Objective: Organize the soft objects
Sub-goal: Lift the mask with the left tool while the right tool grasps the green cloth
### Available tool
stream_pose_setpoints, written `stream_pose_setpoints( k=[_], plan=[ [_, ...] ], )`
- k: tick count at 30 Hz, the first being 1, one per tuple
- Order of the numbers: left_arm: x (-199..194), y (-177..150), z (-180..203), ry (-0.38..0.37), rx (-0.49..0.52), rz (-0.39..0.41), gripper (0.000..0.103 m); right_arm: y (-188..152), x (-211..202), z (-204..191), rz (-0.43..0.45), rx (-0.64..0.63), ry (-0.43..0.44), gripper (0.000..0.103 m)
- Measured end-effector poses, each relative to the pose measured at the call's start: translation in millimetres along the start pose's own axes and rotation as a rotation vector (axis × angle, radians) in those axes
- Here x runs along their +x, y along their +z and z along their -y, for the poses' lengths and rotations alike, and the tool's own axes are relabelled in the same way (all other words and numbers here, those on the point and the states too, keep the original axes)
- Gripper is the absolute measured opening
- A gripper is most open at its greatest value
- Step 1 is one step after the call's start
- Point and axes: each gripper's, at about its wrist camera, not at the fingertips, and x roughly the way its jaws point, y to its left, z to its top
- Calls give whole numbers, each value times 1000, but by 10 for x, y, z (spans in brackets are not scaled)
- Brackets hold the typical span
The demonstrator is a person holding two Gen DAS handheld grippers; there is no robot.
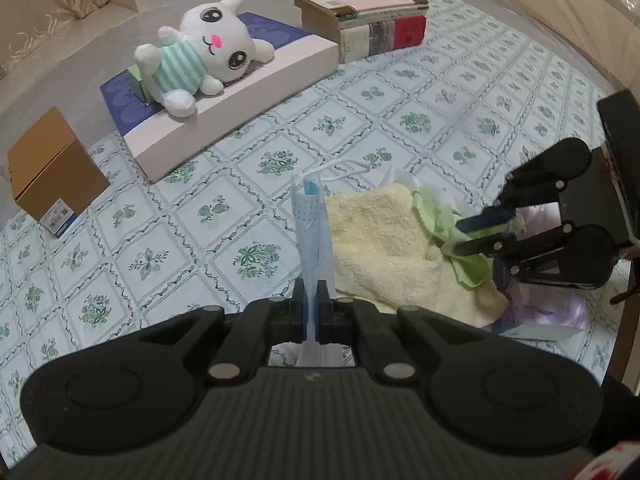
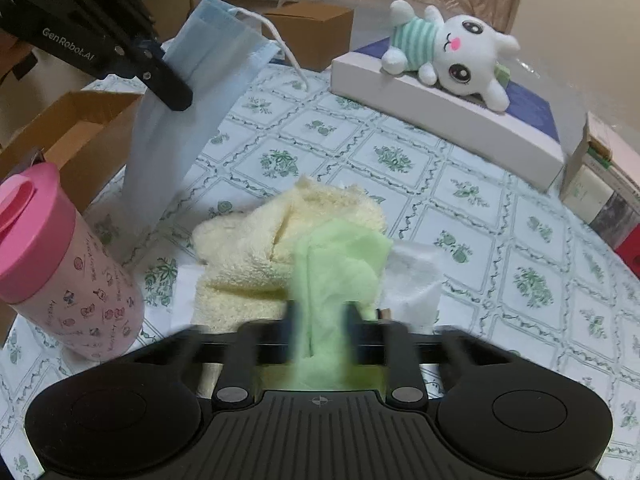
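Observation:
My left gripper is shut on a light blue face mask, which stands up folded between its fingers. In the right wrist view that gripper holds the mask above the table at the upper left, ear loop dangling. My right gripper is shut on a pale green cloth that lies on a cream towel. The left wrist view shows the right gripper pinching the green cloth at the right edge of the towel.
A white plush bunny lies on a flat white box with a blue top. Stacked books sit behind it. There is a closed cardboard box, an open cardboard box, a pink cup and a white tissue.

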Motion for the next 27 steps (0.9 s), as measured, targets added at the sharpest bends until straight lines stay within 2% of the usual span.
stream_pose_setpoints(
  k=[1, 7, 15, 21, 27],
  plan=[
    [-23, -3, -9, 2, -7, 5, 3, -5, -48, 6, 9, 8, -3, 1],
    [-278, 31, 57, 14, -55, 59, 3, 46, -442, -16, 91, 54, -35, 1],
    [-772, 96, 410, 14, -98, 164, 3, 101, -1146, -92, 235, 151, -57, 1],
    [-1109, 79, 734, -18, -134, 233, 3, 59, -1598, -119, 311, 218, -57, 1],
    [-1334, -68, 1094, -68, -178, 282, 3, -138, -2020, -199, 371, 288, -28, 1]
  ],
)
